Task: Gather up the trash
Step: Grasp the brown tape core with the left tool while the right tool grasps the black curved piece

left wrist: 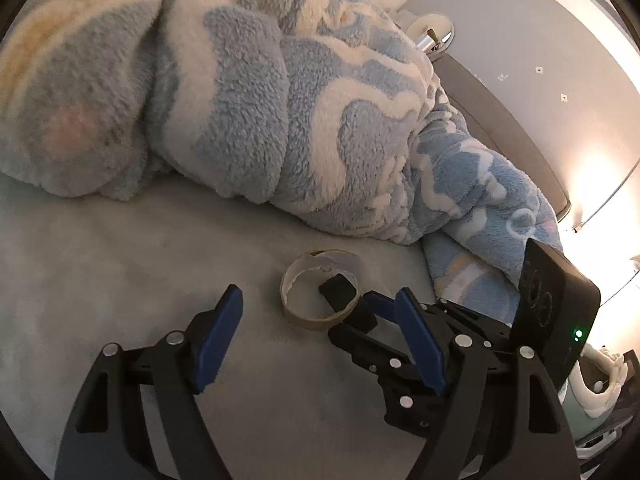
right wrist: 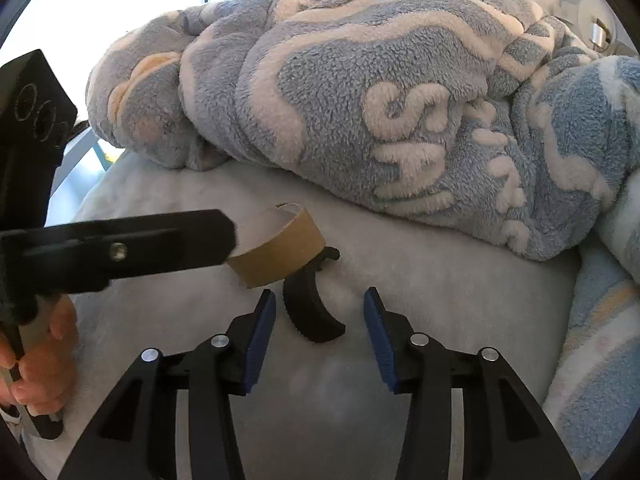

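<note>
— Pale bedding (right wrist: pixel 400 280) underneath, then. Where's the trash?

— Cardboard ring (right wrist: pixel 276 246) lies on it, just ahead of the right gripper (right wrist: pixel 320 312), a little to its left. A curved black piece (right wrist: pixel 310 312) sits between that gripper's blue pads, untouched; jaws partly apart.

— And the other one?

— Left gripper (left wrist: pixel 316 320) stands wide, ring (left wrist: pixel 320 292) just beyond its tips, nothing gripped. From the right view, one of its fingers (right wrist: pixel 160 240) reaches the ring's near side.

— Behind?

— Blue-and-white fleece blanket (left wrist: pixel 260 100), bunched up past the ring.
</note>
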The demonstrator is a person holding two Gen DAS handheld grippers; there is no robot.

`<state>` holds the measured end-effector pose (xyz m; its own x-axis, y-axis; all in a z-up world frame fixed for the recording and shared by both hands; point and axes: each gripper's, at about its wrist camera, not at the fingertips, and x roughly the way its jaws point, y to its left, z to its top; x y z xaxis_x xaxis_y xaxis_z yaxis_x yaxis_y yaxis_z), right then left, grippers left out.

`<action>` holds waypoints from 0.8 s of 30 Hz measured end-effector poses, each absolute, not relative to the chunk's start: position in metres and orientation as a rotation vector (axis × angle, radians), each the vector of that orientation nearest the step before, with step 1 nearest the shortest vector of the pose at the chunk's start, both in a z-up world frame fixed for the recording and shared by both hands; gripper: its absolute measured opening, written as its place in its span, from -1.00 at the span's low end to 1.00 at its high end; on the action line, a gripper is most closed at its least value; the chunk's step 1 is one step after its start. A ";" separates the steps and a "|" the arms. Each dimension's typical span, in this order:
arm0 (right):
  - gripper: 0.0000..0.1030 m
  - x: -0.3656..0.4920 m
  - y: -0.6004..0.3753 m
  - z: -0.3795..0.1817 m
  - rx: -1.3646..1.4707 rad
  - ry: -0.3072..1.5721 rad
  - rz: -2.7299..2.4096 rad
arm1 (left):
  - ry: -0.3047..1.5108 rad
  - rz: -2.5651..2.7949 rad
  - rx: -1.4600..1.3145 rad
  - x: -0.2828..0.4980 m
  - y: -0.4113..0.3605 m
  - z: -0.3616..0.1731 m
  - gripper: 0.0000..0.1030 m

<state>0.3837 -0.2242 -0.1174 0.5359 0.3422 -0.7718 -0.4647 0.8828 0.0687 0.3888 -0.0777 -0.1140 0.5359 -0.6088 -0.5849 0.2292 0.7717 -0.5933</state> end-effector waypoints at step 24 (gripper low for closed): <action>-0.17 0.412 -0.227 -0.132 -0.138 0.896 0.478 | 0.892 -0.555 -0.515 0.407 -0.079 -0.120 -0.03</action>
